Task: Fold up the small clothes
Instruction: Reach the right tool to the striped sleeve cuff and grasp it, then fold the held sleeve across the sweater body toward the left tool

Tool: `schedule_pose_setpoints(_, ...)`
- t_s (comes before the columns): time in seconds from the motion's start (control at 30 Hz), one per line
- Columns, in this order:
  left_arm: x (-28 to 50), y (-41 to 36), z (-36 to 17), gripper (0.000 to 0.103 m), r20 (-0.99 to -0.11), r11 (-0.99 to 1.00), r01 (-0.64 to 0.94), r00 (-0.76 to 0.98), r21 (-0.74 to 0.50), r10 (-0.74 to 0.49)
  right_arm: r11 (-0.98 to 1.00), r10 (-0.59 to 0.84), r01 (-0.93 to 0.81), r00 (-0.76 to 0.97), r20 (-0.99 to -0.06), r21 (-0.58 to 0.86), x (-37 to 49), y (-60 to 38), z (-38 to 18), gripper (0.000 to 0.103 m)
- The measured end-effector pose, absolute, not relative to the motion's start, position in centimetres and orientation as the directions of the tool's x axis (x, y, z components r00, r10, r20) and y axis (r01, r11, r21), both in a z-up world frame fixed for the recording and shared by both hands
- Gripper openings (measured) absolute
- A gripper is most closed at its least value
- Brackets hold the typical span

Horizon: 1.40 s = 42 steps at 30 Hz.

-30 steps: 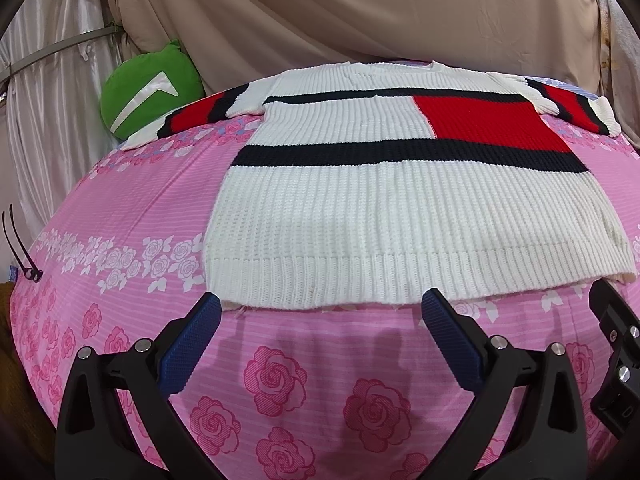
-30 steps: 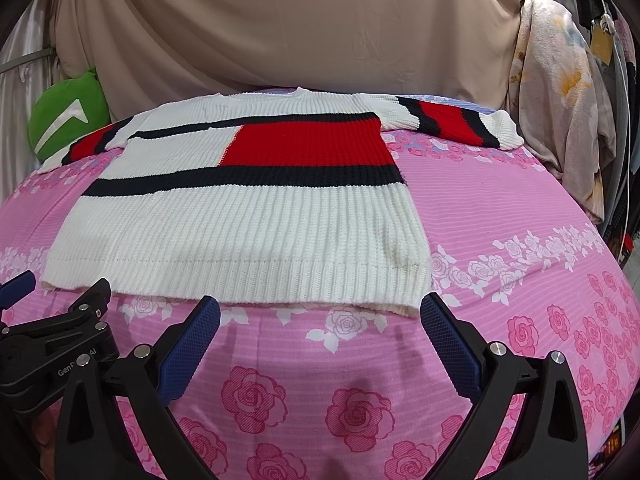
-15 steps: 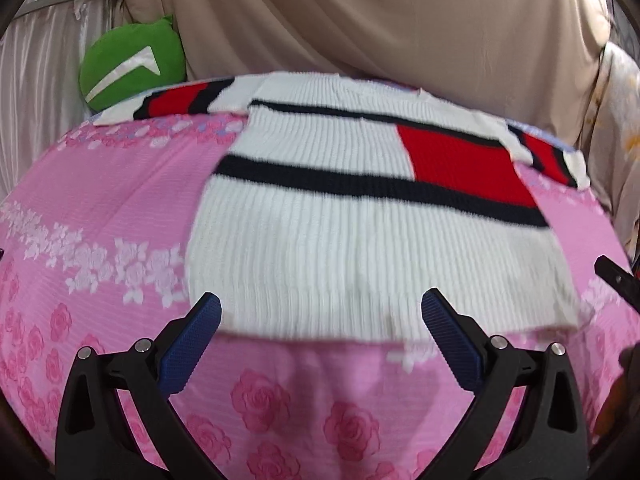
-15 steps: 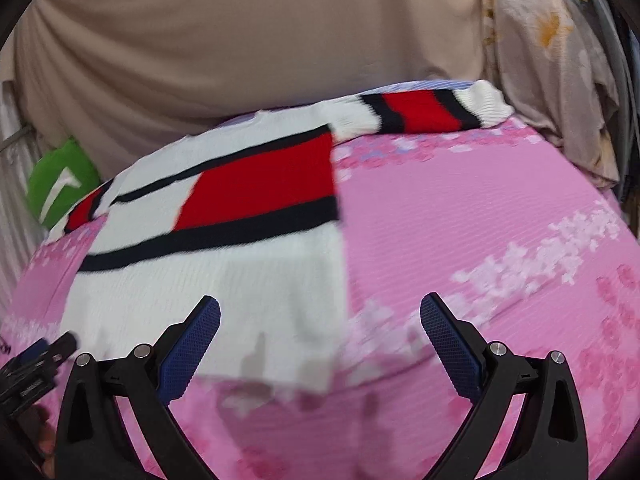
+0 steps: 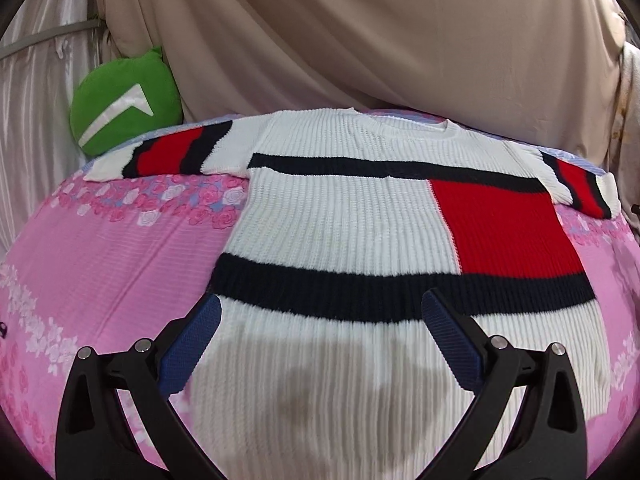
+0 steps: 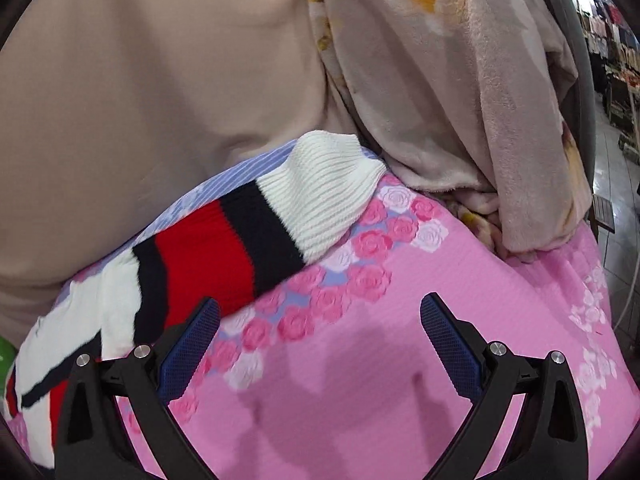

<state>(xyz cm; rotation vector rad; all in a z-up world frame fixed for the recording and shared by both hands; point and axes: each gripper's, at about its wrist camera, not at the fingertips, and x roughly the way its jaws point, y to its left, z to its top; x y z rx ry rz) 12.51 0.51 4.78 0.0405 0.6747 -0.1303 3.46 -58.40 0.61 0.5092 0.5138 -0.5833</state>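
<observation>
Lying flat and face up on the pink rose-printed bedsheet is the white ribbed knit sweater with navy stripes and a red block, both sleeves spread out sideways and its neckline toward the beige draped curtain at the far edge of the sweater. Above the sweater's lower white half hangs the left gripper, jaws spread wide with nothing between the blue pads (its shadow falls on the knit below). Beyond the sweater's left sleeve sits a round green plush cushion with a white chevron.

Off the sweater's right side, the right gripper is also wide open and empty, over bare pink sheet just beside the striped right sleeve, whose white cuff points toward a pale fuzzy floral blanket heaped past the sleeve's end.
</observation>
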Motion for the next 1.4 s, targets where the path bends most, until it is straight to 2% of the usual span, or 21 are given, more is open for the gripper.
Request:
schedule_pose_setpoints(0.23, 16.5, -1.0, 3.4, 0.098, -0.650, 0.991, 0.127, 0.757, 0.040, -0.071, 0.682, -0.331, 0.647, 0.688, -0.646, 0.340, 9.9, -64.0, -1.5, 0.098)
schedule_pose_setpoints(0.3, 17.4, -1.3, 3.1, 0.098, -0.663, 0.990, 0.136, 0.746, 0.047, -0.071, 0.667, -0.315, 0.648, 0.693, -0.648, 0.368, 10.9, -64.9, -1.8, 0.095)
schedule_pose_setpoints(0.33, 17.8, -1.4, 3.0, 0.098, -0.669, 0.989, 0.138, 0.741, 0.054, -0.067, 0.662, -0.313, 0.647, 0.697, -0.645, 0.378, 11.2, -65.2, -1.7, 0.088)
schedule_pose_setpoints(0.4, 18.5, -1.7, 2.9, 0.098, -0.675, 0.987, 0.145, 0.736, 0.069, -0.061, 0.653, -0.322, 0.643, 0.714, -0.622, 0.401, 11.5, -65.4, -1.2, 0.082)
schedule_pose_setpoints(0.5, 19.5, -1.9, 2.8, 0.098, -0.678, 0.985, 0.155, 0.732, 0.074, -0.064, 0.660, -0.298, 0.610, 0.748, -0.593, 0.438, 12.3, -65.2, -0.3, 0.060)
schedule_pose_setpoints(0.57, 19.9, -2.0, 2.9, 0.098, -0.679, 0.983, 0.168, 0.730, 0.074, -0.073, 0.684, -0.269, 0.568, 0.780, -0.565, 0.458, 13.0, -64.5, 1.1, 0.025)
schedule_pose_setpoints(0.63, 20.3, -2.0, 3.3, 0.098, -0.673, 0.982, 0.174, 0.735, 0.074, -0.079, 0.715, -0.225, 0.496, 0.831, -0.509, 0.493, 13.4, -63.0, 3.3, 0.019)
schedule_pose_setpoints(0.73, 20.6, -1.8, 4.4, 0.098, -0.644, 0.983, 0.167, 0.761, 0.082, -0.075, 0.811, -0.124, 0.317, 0.914, -0.385, 0.492, 14.4, -57.0, 8.4, 0.017)
schedule_pose_setpoints(0.83, 21.0, -1.6, 5.7, 0.098, -0.608, 0.983, 0.158, 0.791, 0.095, -0.069, 0.909, 0.043, 0.089, 0.952, -0.303, 0.407, 16.3, -47.6, 13.4, 0.015)
schedule_pose_setpoints(0.93, 21.5, -1.5, 7.1, 0.098, -0.575, 0.984, 0.154, 0.815, 0.094, -0.073, 0.939, 0.227, -0.127, 0.927, -0.297, 0.321, 18.8, -36.8, 15.5, 0.014)
schedule_pose_setpoints(1.03, 22.7, -1.4, 7.8, 0.098, -0.571, 0.985, 0.162, 0.815, 0.064, -0.098, 0.906, 0.404, -0.307, 0.834, -0.376, 0.292, 22.4, -25.9, 13.6, 0.015)
schedule_pose_setpoints(1.1, 23.8, -1.3, 7.7, 0.098, -0.586, 0.986, 0.165, 0.802, 0.030, -0.116, 0.904, 0.427, -0.371, 0.760, -0.490, 0.214, 25.2, -18.6, 9.8, 0.036)
schedule_pose_setpoints(1.13, 24.4, -1.2, 7.5, 0.098, -0.597, 0.986, 0.166, 0.793, 0.016, -0.124, 0.905, 0.420, -0.384, 0.732, -0.537, 0.184, 25.8, -16.1, 7.9, 0.049)
schedule_pose_setpoints(1.2, 25.7, -0.8, 6.8, 0.098, -0.626, 0.986, 0.168, 0.767, -0.017, -0.142, 0.901, 0.400, -0.413, 0.668, -0.627, 0.135, 27.2, -12.7, 3.9, 0.047)
schedule_pose_setpoints(1.23, 26.3, -0.6, 6.6, 0.098, -0.638, 0.986, 0.167, 0.756, -0.027, -0.145, 0.901, 0.394, -0.415, 0.665, -0.635, 0.124, 26.9, -12.5, 2.6, 0.044)
schedule_pose_setpoints(1.3, 27.1, 0.2, 6.2, 0.098, -0.654, 0.984, 0.168, 0.739, -0.052, -0.160, 0.918, 0.375, -0.375, 0.710, -0.596, 0.130, 24.8, -14.9, 2.8, 0.044)
schedule_pose_setpoints(1.4, 27.7, 1.2, 5.9, 0.098, -0.653, 0.981, 0.175, 0.733, -0.088, -0.189, 0.971, 0.235, -0.223, 0.799, -0.554, 0.091, 23.3, -20.5, 3.6, 0.061)
